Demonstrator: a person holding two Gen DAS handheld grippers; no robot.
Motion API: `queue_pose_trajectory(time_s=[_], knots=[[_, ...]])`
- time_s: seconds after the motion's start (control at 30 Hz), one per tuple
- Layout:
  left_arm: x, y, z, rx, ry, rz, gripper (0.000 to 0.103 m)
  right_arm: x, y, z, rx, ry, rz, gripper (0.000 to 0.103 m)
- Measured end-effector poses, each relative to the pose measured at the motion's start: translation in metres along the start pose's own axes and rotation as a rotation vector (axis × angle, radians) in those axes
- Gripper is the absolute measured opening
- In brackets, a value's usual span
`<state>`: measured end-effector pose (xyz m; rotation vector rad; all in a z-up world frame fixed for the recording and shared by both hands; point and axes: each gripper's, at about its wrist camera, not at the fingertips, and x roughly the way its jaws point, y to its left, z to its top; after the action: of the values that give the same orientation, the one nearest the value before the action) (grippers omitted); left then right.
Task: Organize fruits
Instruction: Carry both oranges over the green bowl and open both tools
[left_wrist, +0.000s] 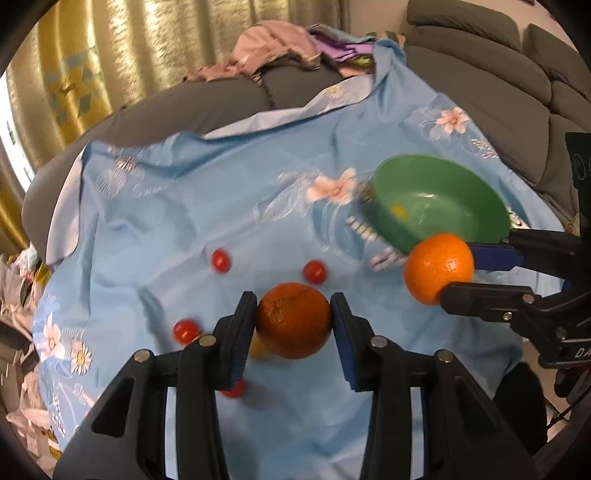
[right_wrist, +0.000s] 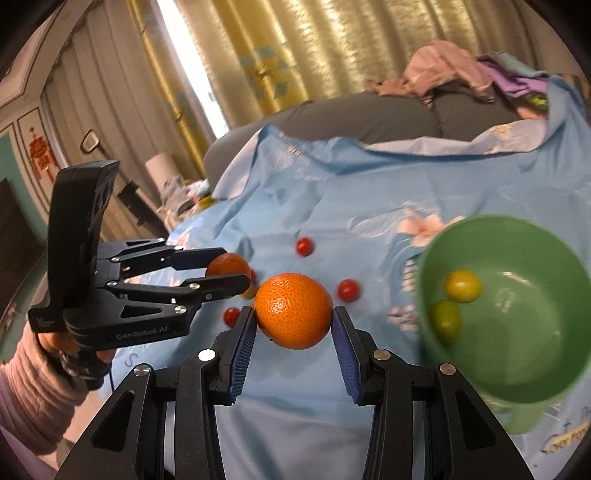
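On top of the light blue flowery sheet (left_wrist: 221, 206) draped over a grey sofa (left_wrist: 221, 110), both grippers have an orange each. Left gripper (left_wrist: 293, 321) is clamped on the darker orange (left_wrist: 293, 319), pads pressing both sides, and it's up off the sheet. Right gripper (right_wrist: 295, 317) has the brighter orange (right_wrist: 294, 310) pinched the same way, just beside the green bowl (right_wrist: 517, 332). Bowl holds two small yellow-green fruits (right_wrist: 461, 286), touching each other. Several cherry tomatoes (left_wrist: 221, 260) sit scattered on the sheet near the oranges, well apart from each other. Pink sleeve (right_wrist: 33, 391) shows behind the left gripper.
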<state>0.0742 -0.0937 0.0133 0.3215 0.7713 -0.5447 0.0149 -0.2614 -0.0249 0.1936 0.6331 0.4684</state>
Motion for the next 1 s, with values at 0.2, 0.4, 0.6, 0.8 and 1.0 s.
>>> queue_pose_trajectory(time_s=[0.2, 0.4, 0.6, 0.8, 1.0], knots=[[0.003, -0.037, 0.024, 0.045, -0.047, -0.034, 0.041, -0.025, -0.026, 0.002, 0.042, -0.053, -0.074, 0.044], [0.019, -0.074, 0.043, 0.096, -0.062, -0.066, 0.041, -0.043, -0.053, 0.001, 0.085, -0.081, -0.158, 0.044], [0.039, -0.104, 0.053, 0.148, -0.046, -0.091, 0.041, -0.051, -0.078, -0.005, 0.122, -0.082, -0.237, 0.044], [0.058, -0.12, 0.054, 0.188, -0.01, -0.084, 0.041, -0.052, -0.093, -0.01, 0.137, -0.055, -0.283, 0.044], [0.064, -0.123, 0.053, 0.207, -0.001, -0.053, 0.043, -0.05, -0.099, -0.014, 0.157, -0.035, -0.3, 0.044]])
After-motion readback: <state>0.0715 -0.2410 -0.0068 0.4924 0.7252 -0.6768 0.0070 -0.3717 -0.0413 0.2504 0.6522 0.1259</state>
